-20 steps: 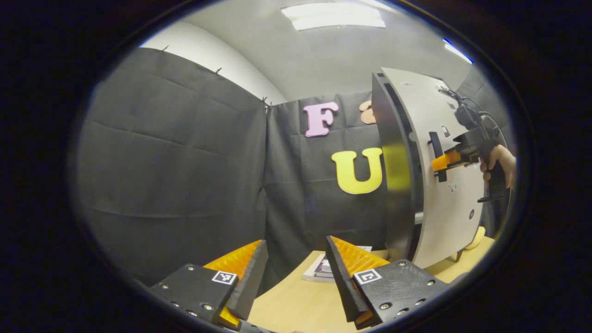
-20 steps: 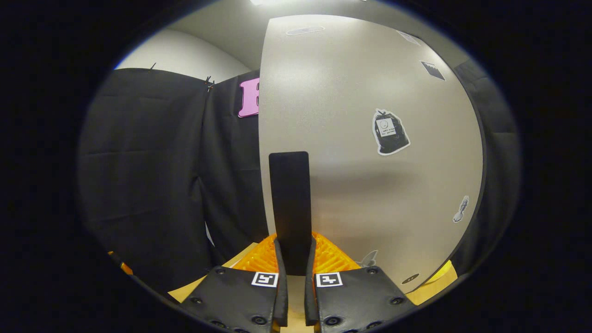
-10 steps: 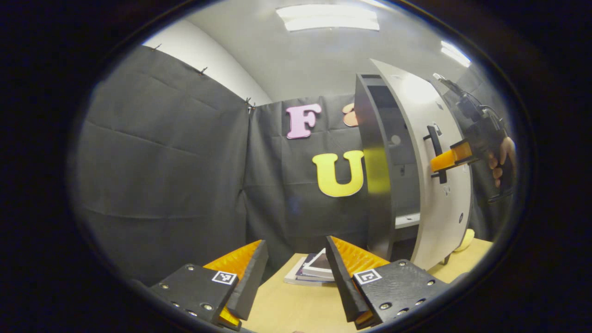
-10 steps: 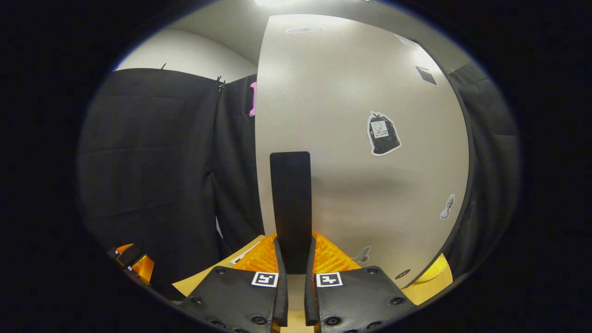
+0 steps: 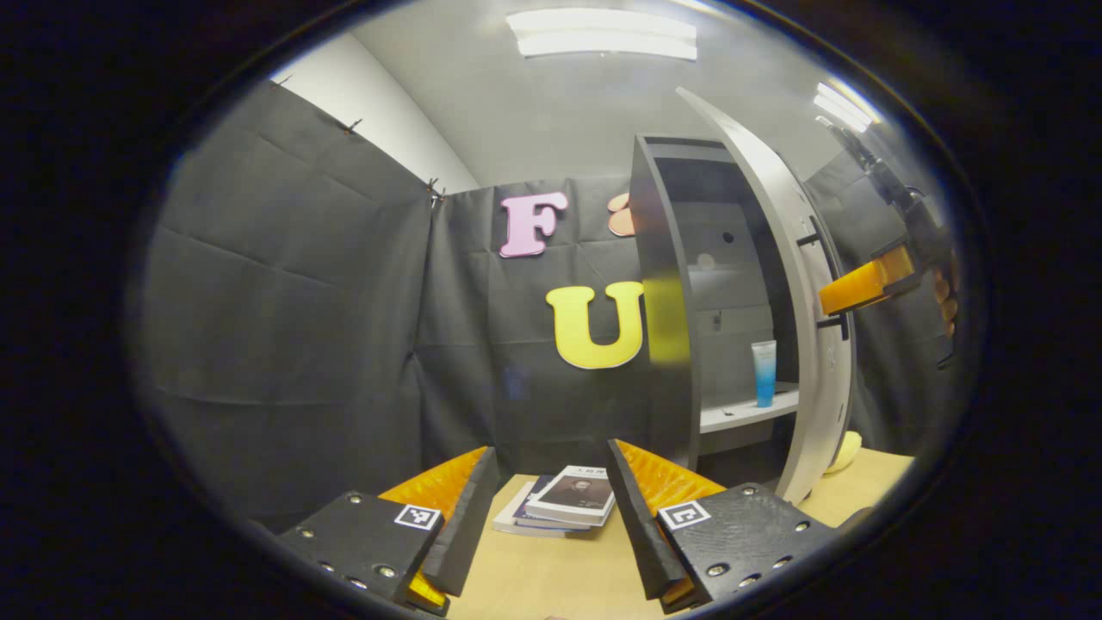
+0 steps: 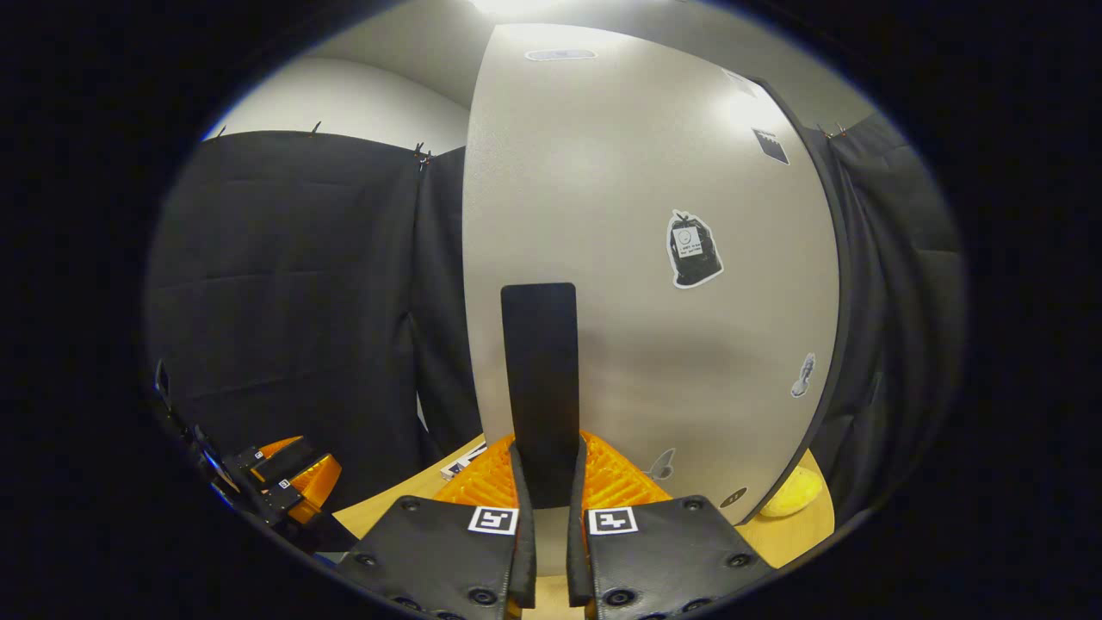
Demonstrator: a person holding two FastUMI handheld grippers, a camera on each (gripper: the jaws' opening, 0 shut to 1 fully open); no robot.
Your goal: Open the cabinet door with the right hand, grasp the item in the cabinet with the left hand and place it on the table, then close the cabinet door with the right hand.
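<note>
In the left gripper view a pale wooden tabletop [image 5: 560,577] runs back to black cloth walls under a grey ceiling with strip lights; a small stack of books [image 5: 560,504] lies flat on it near the back; to the right stands a dark grey cabinet [image 5: 663,301] with its light grey cabinet door [image 5: 796,284] swung partly open; on the white shelf [image 5: 745,415] inside, a slim blue-and-white tube [image 5: 764,372] stands upright, near the door side; a yellow rounded object [image 5: 845,451] lies on the tabletop beyond the foot of the door. The left tool [image 5: 551,491] hangs low over the tabletop with its fingers spread wide, holding and touching nothing; farther off the right tool [image 5: 839,297] reaches the door's outer face at its black bar handle [image 5: 826,284], with part of a hand [image 5: 945,297] behind it.

In the right gripper view the door's pale outer face [image 6: 654,284] bears a few small stickers, with black cloth on both sides and the tabletop [image 6: 387,512] below; the right tool [image 6: 544,482] is pinched on the flat black handle [image 6: 540,379], one finger pressing each side; the left tool [image 6: 288,478] shows at lower left, its fingers apart.
</note>
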